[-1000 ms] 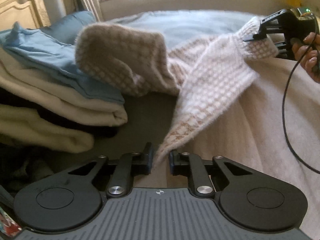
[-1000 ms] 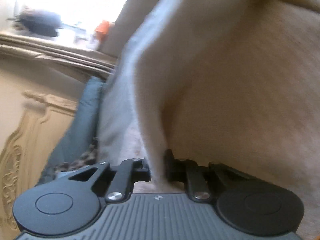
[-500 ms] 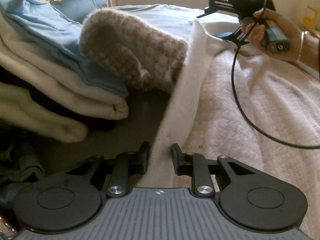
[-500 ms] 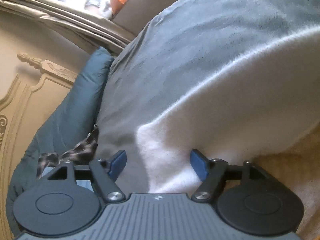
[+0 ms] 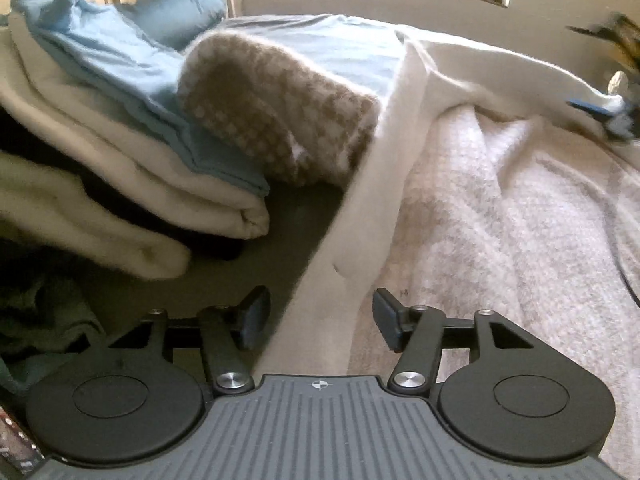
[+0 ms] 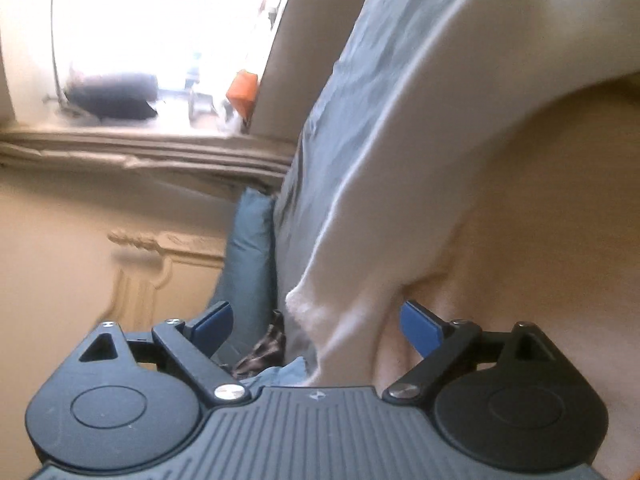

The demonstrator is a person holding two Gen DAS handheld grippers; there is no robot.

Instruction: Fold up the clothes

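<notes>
- Since a second ago, seen from my left wrist: my left claw [image 5: 318, 318] had the cream hem of the sweater [image 5: 500, 216] pinched tight; its jaws have just been opening and now stand about half apart, with the hem lying loose between them and neither pad pressing on it.
- Same view: the sweater has gone from hanging stretched between my two claws to lying flat on the bed [image 5: 320, 40], folded edge running away from me and one checked sleeve [image 5: 276, 120] bunched up against the stack of folded clothes [image 5: 132, 152] on the left.
- Same view: my right claw [image 5: 604, 116], which held the far corner before, is now only a blur at the right edge, just beside that corner.
- From my right wrist: a second ago this claw was clamped on the cream fabric; its jaws have just been opening and now stand wide, blue pads [image 6: 422, 326] clear on both sides. The sweater's corner [image 6: 352, 288] sits between them, held by nothing.
- Same view: beyond it I see the grey-blue bedsheet [image 6: 344, 128], a blue pillow [image 6: 250, 252] and the bright window [image 6: 160, 40].
- My reading: one fold is laid and both claws are letting go.
- Next, I judge, the loose sleeve needs picking up near its end and bringing over the body before another fold, without dragging the layer already laid.
</notes>
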